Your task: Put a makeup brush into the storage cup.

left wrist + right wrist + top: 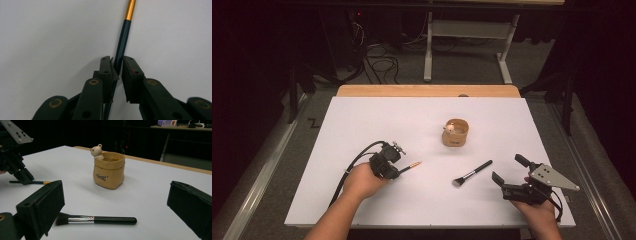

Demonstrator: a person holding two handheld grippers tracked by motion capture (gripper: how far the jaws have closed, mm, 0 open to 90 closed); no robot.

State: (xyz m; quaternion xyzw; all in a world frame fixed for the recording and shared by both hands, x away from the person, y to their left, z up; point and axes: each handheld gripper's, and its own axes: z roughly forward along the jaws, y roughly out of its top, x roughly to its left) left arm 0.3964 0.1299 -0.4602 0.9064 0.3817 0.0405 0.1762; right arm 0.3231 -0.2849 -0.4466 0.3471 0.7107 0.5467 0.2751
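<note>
A thin brush (411, 166) with a dark handle and a gold ferrule (125, 32) lies on the white table (362, 125). My left gripper (399, 171) (120, 67) is shut on its handle, the pads pressed to either side. A black makeup brush (472, 174) (100, 220) with a silver ferrule lies flat near the middle. My right gripper (508, 169) (116, 192) stands open just short of it, nothing between its jaws. Farther back is a tan sack-shaped pot (455, 133) (109, 171) with a small bear on its rim. In the right gripper view, the left gripper (20, 173) and the thin brush (32, 182) appear at the left.
A wooden strip (427, 90) runs along the table's far edge. Beyond it stand a metal desk frame (467, 30) and cables on the floor (379, 62). A black cable (349, 167) trails from the left gripper across the table.
</note>
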